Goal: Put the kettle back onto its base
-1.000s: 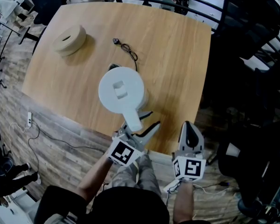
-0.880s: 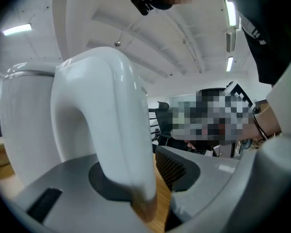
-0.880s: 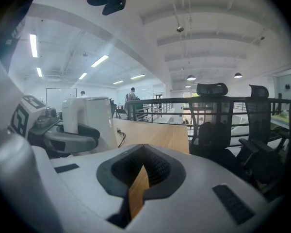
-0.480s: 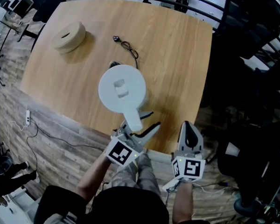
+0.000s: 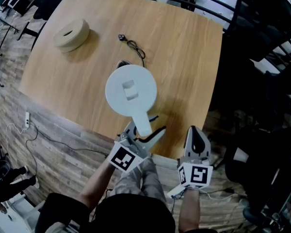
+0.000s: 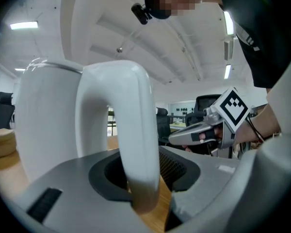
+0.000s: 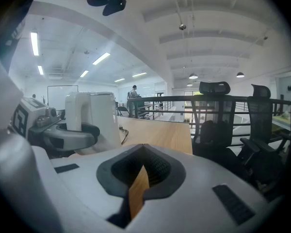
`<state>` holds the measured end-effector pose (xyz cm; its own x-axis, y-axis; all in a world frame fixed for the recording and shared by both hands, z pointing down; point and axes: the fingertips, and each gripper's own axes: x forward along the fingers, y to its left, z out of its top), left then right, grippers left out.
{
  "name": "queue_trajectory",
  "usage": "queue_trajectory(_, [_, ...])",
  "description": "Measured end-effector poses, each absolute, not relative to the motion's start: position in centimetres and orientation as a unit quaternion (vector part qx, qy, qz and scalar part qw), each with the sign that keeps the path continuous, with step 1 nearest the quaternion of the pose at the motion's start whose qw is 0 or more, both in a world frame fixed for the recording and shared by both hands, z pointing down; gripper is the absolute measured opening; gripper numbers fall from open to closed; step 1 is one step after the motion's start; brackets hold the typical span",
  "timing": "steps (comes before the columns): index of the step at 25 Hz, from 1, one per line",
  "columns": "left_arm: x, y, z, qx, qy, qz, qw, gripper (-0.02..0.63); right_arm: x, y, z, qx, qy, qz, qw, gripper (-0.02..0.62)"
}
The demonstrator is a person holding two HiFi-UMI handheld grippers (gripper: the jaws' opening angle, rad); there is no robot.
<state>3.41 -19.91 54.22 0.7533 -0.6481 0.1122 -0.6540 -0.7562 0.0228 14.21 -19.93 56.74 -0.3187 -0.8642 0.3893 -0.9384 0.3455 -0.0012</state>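
— Where is my head view looking from?
— High up, steeply down on the table [image 5: 184,57]. The kettle [image 5: 131,89] is at centre, with the left gripper [image 5: 144,130] and right gripper [image 5: 194,132] near the lower edge.
— And my left gripper view?
— Low, tight against the handle [image 6: 119,130], facing across the tabletop.
— The right one?
— I get it further back, level, facing the railing [image 7: 184,100]. Each gripper view catches the other gripper, and all three share the kettle.

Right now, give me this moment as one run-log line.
kettle: over table, seating unclear | left gripper: shut on handle | right gripper: shut, empty
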Motion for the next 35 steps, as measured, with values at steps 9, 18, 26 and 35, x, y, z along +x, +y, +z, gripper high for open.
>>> queue_trajectory(9, [2.1,-18.8,55.2,0.922,-0.375,0.057,0.078,0.149,13.6,-19.6,56.7,0.555,-0.810,0.107,0.155,-0.002])
queue_trajectory(18, [0.6,-17.8,54.5,0.908,-0.405,0.063,0.090,0.156,12.4,-18.6,55.2,0.548,-0.817,0.098,0.148,-0.002])
queue_trajectory(26, [-1.4,-16.1,52.4,0.893,-0.436,0.069,0.087,0.156,11.3,-17.3,52.5,0.544,-0.826,0.081,0.127,-0.002])
queue_trajectory(35, [-3.3,-12.4,48.2,0.878,-0.469,0.064,0.072,0.155,10.4,-13.7,48.2,0.539,-0.835,0.055,0.099,-0.002])
